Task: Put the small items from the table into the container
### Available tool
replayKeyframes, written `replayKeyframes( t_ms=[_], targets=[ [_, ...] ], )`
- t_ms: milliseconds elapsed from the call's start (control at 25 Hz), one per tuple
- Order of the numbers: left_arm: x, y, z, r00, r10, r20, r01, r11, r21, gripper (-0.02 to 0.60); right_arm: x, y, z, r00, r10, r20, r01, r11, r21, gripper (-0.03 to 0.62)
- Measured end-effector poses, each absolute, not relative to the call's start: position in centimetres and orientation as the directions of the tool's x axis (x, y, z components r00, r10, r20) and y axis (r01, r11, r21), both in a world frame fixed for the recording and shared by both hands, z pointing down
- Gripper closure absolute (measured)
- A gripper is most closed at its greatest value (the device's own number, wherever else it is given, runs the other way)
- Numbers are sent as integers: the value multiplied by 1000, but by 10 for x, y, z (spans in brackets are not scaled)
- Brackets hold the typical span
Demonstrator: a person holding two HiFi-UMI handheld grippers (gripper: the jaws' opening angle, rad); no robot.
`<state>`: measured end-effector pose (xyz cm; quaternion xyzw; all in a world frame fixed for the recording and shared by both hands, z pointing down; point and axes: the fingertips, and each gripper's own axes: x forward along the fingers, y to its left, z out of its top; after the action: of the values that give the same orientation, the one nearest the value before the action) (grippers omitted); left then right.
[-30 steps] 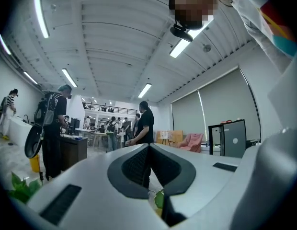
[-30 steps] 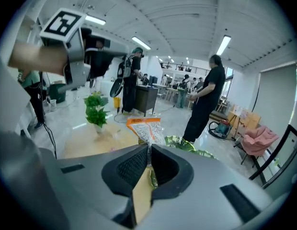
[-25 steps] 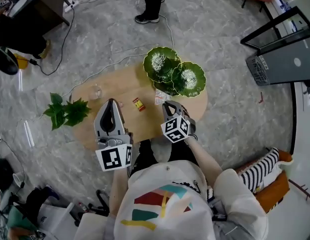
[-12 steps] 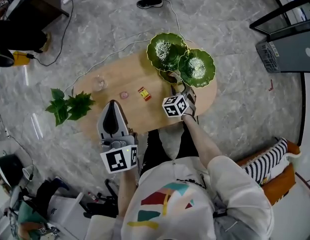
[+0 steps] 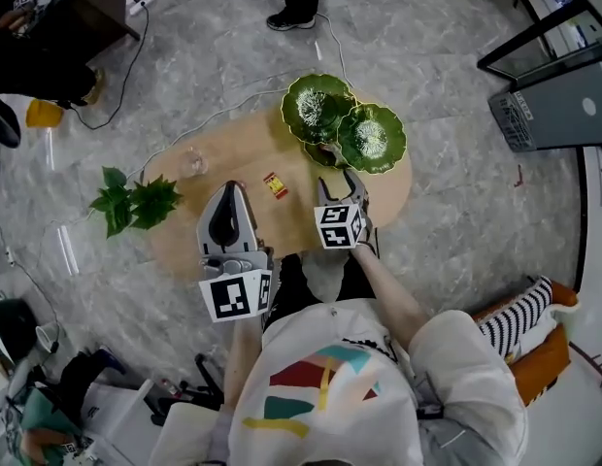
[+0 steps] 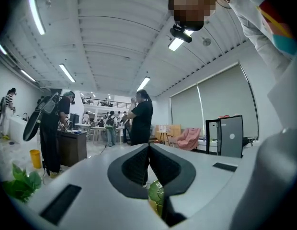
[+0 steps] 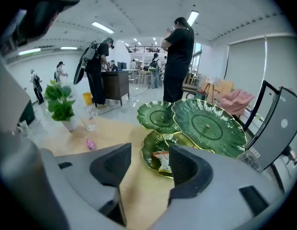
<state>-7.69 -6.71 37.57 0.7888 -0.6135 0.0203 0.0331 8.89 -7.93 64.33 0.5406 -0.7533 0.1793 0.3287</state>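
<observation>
Right gripper (image 5: 340, 181) is over the near right part of the oval light-wood table (image 5: 238, 153), pointing down at the green leaf-shaped tiered dish (image 5: 372, 137) at the far right end. Its jaws are opening, already wide, with nothing between the pads. A small white-and-orange packet (image 7: 163, 161) lies in the dish's lowest leaf, ahead of the jaws.

Left gripper (image 5: 230, 190) sits level over the near edge, jaws pressed together, empty.

On the table outside the dish:
- small red-and-yellow box (image 5: 275, 184), mid-table between the two grippers
- small pink item (image 7: 90, 144), left of centre

A clear glass (image 5: 193, 161) stands near the far edge and a leafy green plant (image 5: 131, 205) at the left end.
</observation>
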Motion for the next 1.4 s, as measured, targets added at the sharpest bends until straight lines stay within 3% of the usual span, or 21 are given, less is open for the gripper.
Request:
replayKeyframes(
  t_ms=[80,120,160,360,720,1400],
  targets=[
    [-73,-69,369,251,-967,52,-968,-250,29,572,79,-75,611,-273,-704,656,-931,365,3,344],
    [-71,-70,365,252,-967,41,-968,-251,28,572,76,-73,593,-303,-712,633,-928,372,-26,392],
    [-70,-71,360,253,-967,28,-967,-252,27,572,72,-71,574,-333,-722,606,-923,382,-52,582],
    [-63,-72,342,256,-966,-25,-966,-256,23,572,46,-63,476,-541,-732,413,-835,524,-167,582],
    [-54,-70,328,268,-961,-67,-962,-271,44,572,46,-66,363,-556,-814,168,-830,552,-73,582],
    [-93,-49,307,185,-976,-116,-982,-189,26,572,23,-61,337,-584,-807,89,-812,582,-53,582]
  ],
)
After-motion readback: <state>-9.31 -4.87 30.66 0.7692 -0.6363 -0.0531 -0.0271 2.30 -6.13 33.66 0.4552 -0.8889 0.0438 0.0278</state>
